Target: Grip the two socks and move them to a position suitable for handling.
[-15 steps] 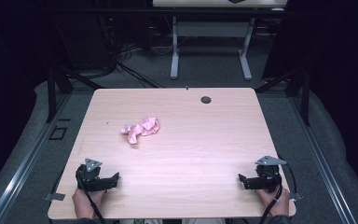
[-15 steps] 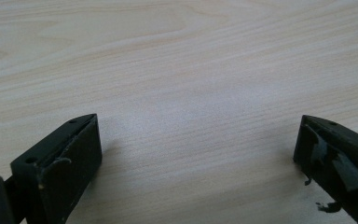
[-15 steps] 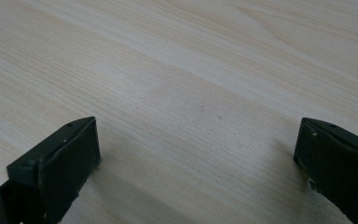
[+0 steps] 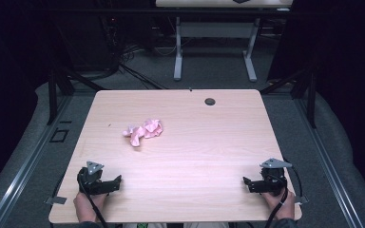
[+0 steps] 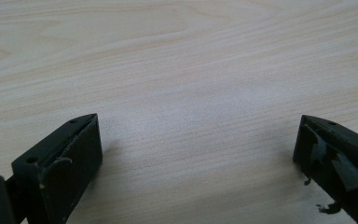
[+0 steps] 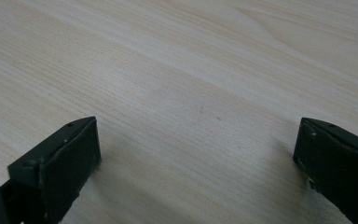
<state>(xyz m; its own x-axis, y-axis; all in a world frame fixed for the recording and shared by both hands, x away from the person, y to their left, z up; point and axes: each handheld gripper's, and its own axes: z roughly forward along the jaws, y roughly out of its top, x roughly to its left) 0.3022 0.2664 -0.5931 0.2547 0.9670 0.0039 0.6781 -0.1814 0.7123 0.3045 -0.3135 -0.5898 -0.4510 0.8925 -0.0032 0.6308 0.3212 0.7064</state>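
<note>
A crumpled pink cloth lies on the light wooden table, left of its middle. My left gripper rests near the front left corner, well short of the cloth, held by a hand. In the left gripper view its black jaws stand wide apart with bare wood between them; the left gripper is open. At the front right corner sits my right gripper, also hand-held. Its jaws are spread wide over bare wood, so the right gripper is open too.
A small dark round cap sits in the tabletop near the far edge. Beyond the table stand another desk's white legs and cables on a grey floor. Metal rails run along both sides.
</note>
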